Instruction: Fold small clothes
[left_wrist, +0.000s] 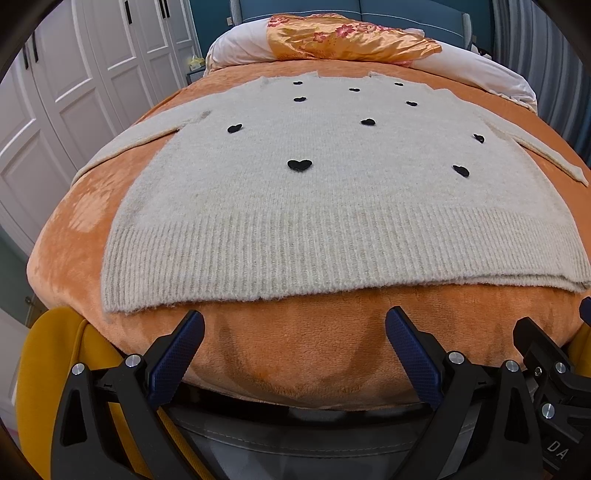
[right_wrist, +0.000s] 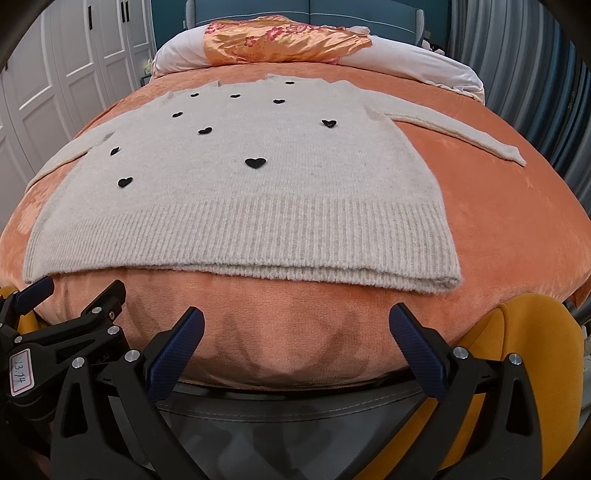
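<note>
Since the sweater (left_wrist: 325, 192) lies flat and fully spread on the orange blanket (left_wrist: 74, 236), with no part turned over, folding looks not yet begun. Cream knit with small black hearts, ribbed hem nearest the cameras, neckline far end toward the pillow (left_wrist: 369, 40) and headboard. Both sleeves are stretched out to the sides; the right sleeve (right_wrist: 461, 138) runs out along the blanket, the left sleeve (left_wrist: 129, 144) angles toward the bed edge by the white wardrobe (left_wrist: 74, 92). Left gripper (left_wrist: 295, 332) hovers just short of the hem near its left half, jaws spread wide, nothing between them, not touching fabric. Right gripper (right_wrist: 297, 332) same, spread apart and empty, just short of the hem toward the right corner. Each gripper shows at the edge of the other's view, so they sit side by side, close together. Done so far: laying out and smoothing, judging by the flat cloth. Left: sleeves in, sides over, then hem up to neckline, presumably. Likely next is reaching for a sleeve or hem corner. Knit looks thick and soft, so it may sag or drag when lifted.
</note>
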